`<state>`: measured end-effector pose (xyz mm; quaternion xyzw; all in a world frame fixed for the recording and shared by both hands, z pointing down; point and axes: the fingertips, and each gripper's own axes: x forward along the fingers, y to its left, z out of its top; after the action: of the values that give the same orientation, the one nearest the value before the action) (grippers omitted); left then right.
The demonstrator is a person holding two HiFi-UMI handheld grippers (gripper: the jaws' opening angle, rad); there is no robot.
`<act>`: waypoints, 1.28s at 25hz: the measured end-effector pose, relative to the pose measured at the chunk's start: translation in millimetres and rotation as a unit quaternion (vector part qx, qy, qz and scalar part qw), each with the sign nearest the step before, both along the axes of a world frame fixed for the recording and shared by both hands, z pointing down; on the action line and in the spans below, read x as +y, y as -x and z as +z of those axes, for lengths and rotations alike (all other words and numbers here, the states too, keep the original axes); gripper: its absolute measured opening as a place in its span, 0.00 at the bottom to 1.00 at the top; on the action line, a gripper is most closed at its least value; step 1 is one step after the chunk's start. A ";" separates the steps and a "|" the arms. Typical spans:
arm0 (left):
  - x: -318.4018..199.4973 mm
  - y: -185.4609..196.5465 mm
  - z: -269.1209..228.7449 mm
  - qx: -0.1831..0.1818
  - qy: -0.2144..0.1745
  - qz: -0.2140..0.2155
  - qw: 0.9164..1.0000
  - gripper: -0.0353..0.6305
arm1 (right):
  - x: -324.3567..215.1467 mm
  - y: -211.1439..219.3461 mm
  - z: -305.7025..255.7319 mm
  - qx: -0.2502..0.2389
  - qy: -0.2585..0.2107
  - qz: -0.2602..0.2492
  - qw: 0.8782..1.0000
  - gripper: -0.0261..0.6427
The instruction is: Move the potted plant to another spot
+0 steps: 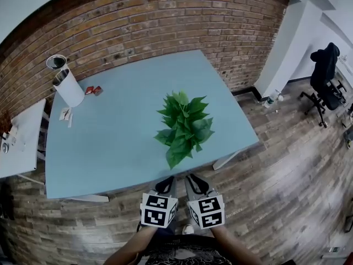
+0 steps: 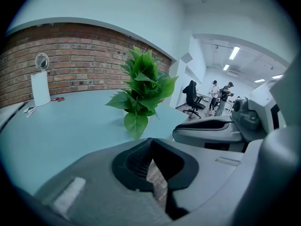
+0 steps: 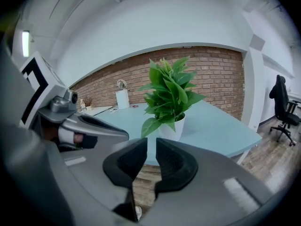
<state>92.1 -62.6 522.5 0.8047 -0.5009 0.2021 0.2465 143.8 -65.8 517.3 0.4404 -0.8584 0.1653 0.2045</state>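
Left gripper (image 1: pixel 165 185) and right gripper (image 1: pixel 196 182) side by side, angled down, facing leafy potted plant (image 1: pixel 185 127) on smooth blue table (image 1: pixel 110 142). Left jaws clenched, empty; right jaws a slit apart, empty.

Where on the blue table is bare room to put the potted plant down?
Bare: the table left of the potted plant, up to the white cylinder; also its far right corner at the brick wall. Crowded: around the red packets.
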 end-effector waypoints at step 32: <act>-58.9 64.1 -5.1 0.021 -0.018 0.078 0.997 0.04 | -77.4 26.0 24.1 -0.008 0.007 0.136 0.991 0.64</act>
<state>28.0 -121.6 517.3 0.8496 -0.4348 0.1950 0.2261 117.8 -143.2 541.4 0.5502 -0.7911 0.2010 0.1763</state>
